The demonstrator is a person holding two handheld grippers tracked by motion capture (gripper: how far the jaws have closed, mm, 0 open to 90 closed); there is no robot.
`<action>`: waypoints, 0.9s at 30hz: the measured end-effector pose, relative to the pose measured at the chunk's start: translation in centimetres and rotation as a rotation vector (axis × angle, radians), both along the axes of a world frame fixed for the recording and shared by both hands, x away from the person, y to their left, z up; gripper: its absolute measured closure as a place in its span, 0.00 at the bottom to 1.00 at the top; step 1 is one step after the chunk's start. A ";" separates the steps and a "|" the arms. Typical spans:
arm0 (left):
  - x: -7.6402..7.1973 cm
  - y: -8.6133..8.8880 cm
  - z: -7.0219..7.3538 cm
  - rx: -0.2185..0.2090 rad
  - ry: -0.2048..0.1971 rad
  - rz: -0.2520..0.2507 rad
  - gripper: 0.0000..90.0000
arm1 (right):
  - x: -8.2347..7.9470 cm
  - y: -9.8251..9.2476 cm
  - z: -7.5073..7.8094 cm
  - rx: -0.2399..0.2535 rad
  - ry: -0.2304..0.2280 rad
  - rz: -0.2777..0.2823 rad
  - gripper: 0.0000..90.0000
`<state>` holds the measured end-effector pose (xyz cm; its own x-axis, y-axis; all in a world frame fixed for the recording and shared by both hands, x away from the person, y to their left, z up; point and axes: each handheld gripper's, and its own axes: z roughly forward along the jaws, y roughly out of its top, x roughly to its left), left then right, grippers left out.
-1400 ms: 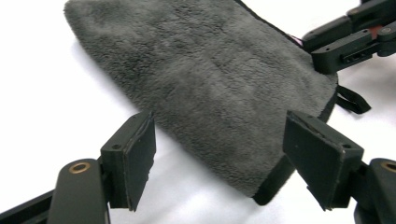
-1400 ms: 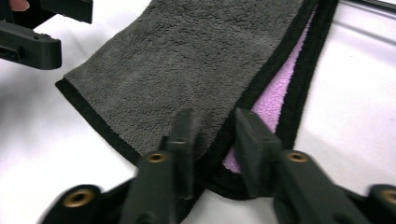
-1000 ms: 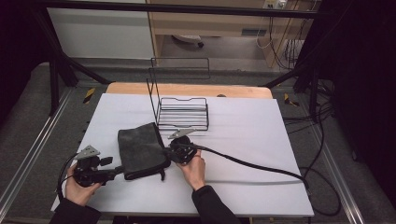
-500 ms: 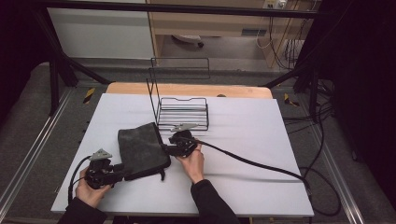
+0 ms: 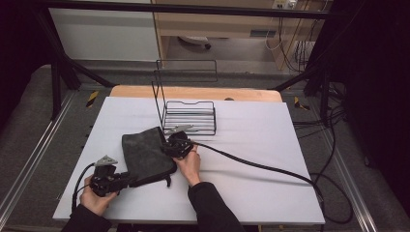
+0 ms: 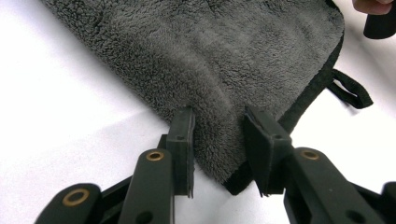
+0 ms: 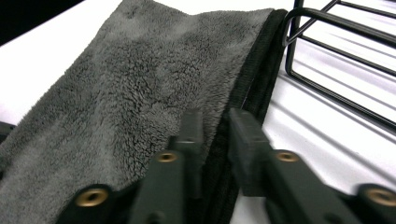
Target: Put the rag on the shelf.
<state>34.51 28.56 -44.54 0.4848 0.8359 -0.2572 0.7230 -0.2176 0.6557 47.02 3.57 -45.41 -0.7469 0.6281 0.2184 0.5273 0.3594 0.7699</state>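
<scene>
towel: dark grey fleecy cloth point(image 5: 145, 153), folded, roughly rectangular, lying flat on the white table cover, just in front of the wire rack; black stitched hem running along its edges point(image 7: 254, 88); small black hang loop point(image 6: 351, 91) sticking out at the near corner
texture: plush, nubbly pile w/ soft creases showing in both gripper views
left gripper: point(image 6: 218, 140) sitting at the towel's near-left corner, jaws spread w/ the corner lying between them; pads not pressing the cloth, gap showing each side; in the high view point(image 5: 126, 179) it's low at the towel's near edge, left hand point(image 5: 95, 199) wrapping its body
right gripper: point(image 7: 215, 126) at the towel's far-right edge by the rack; jaws nearly together w/ the hem strip between them, a narrow gap still showing, can't tell if they're actually pinching; right hand point(image 5: 189, 165) holding it, black sleeve trailing to the btm edge
cable: thick black cord point(image 5: 261, 166) running from the right gripper across the cover to the right
rack: black wire rack point(image 5: 189, 116), thin round rods, rectangular tray base w/ a tall upright frame at the back; standing on the cover, just beside the towel's far edge
table: white sheet point(image 5: 251, 140) over a wooden top point(image 5: 193, 92) showing at the far edge
</scene>
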 end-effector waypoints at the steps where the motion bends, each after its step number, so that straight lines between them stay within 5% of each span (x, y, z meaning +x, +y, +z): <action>1: 0.0 0.0 0.0 0.001 0.000 -0.002 0.71 | 0.1 0.0 0.0 0.004 0.007 -0.004 0.91; 6: -0.1 0.1 0.2 0.002 -0.006 -0.010 0.78 | -0.1 -0.3 1.0 -0.009 -0.099 -0.046 0.94; 11: -0.1 0.3 0.2 -0.009 -0.004 -0.008 0.76 | 0.1 -0.7 0.8 -0.063 -0.069 -0.056 0.78; 14: -0.2 0.3 0.1 -0.016 -0.003 -0.009 0.73 | -0.9 -1.7 1.6 -0.033 -0.058 -0.033 0.59; 18: -0.1 0.4 -0.1 -0.034 0.006 -0.008 0.72 | -3.1 -2.8 1.6 -0.054 -0.030 0.007 0.48; 23: -0.3 0.0 -0.2 -0.016 -0.008 -0.003 0.72 | -4.6 -3.0 0.3 -0.083 0.005 0.036 0.45; 27: -0.3 -0.1 -0.2 -0.012 -0.008 -0.001 0.72 | -4.5 -2.9 -0.1 -0.055 0.041 0.021 0.45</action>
